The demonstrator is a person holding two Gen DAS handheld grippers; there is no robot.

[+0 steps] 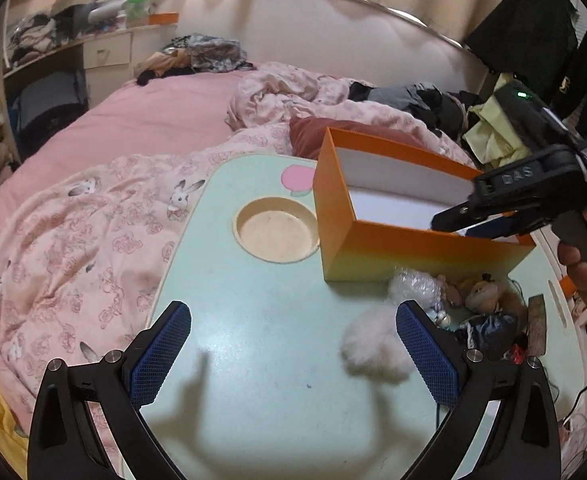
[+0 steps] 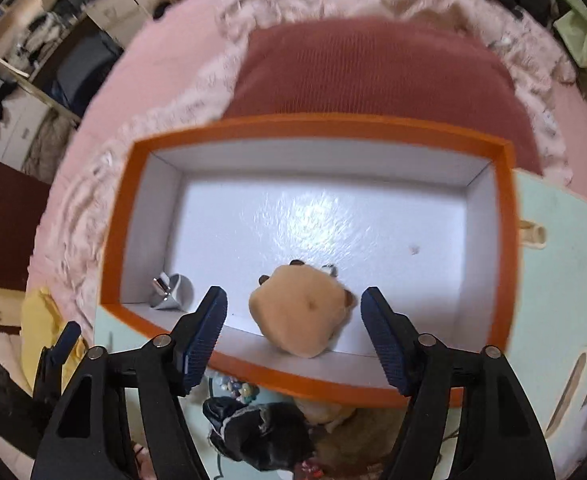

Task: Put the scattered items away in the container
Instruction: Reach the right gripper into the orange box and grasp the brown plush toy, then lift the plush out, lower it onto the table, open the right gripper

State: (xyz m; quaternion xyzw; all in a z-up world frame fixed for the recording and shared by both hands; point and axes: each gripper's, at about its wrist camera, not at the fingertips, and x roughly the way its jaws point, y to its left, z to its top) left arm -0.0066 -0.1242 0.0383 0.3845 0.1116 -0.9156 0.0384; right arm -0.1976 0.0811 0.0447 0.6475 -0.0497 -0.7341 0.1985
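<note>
An orange box [image 1: 413, 248] with a white inside stands on the pale green lap table [image 1: 253, 340]. My right gripper [image 1: 453, 224] hangs over its near rim. In the right wrist view, the right gripper [image 2: 293, 294] is open, with a tan plush toy [image 2: 305, 312] lying in the box [image 2: 317, 128] between its fingers; a gap shows at each pad. A small silver object [image 2: 169, 292] sits in the box's left corner. My left gripper [image 1: 293, 312] is open above the table. A white fluffy ball [image 1: 373, 348] lies beside its right finger [image 1: 425, 356].
Loose items are heaped in front of the box: a plastic-wrapped bundle [image 1: 413, 284], a small plush bear [image 1: 481, 292] and a dark pouch [image 1: 489, 332]. The table has a round recess [image 1: 275, 230]. A pink quilt [image 1: 73, 240] and a red pillow [image 2: 373, 68] surround the table.
</note>
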